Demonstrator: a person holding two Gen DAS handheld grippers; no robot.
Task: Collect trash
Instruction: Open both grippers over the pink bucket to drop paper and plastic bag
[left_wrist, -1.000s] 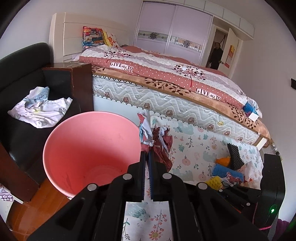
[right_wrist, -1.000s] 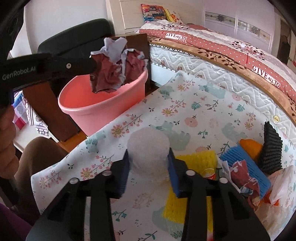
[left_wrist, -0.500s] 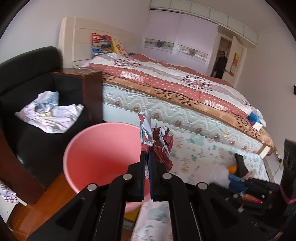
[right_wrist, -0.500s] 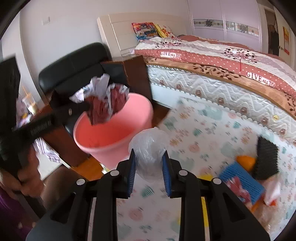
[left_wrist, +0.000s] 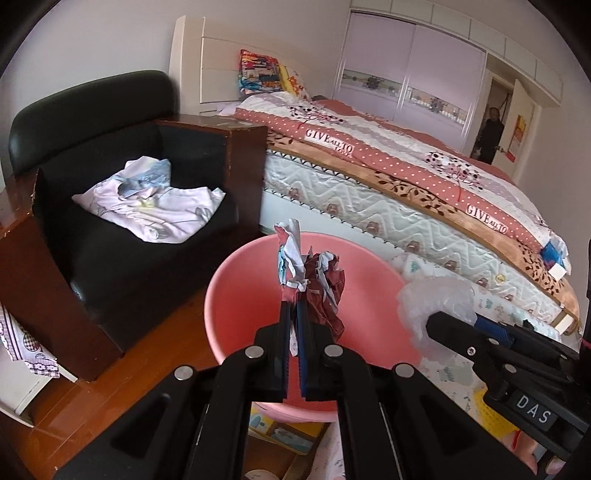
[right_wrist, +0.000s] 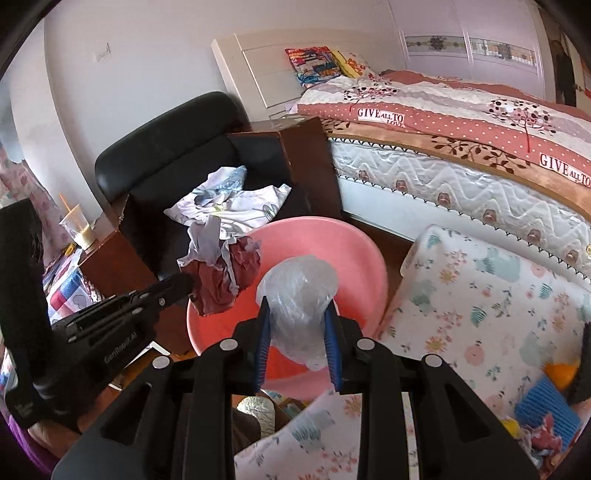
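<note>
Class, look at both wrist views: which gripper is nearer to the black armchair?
Left. The left gripper, shut on the crumpled wrapper, hangs over the pink bin's armchair-side rim. The right gripper, holding the plastic bag, sits on the bin's far side.

Soft, even daylight fills both views, bright on the white wall (right_wrist: 155, 74) toward 11 o'clock and on the wardrobe doors (left_wrist: 406, 62) at 1 o'clock. Shadows are faint. The black armchair (left_wrist: 122, 236) shows dull sheen at 9 o'clock. Fisheye bending curves the edges; black vignette fills the corners. Focus is slightly soft throughout.
</note>
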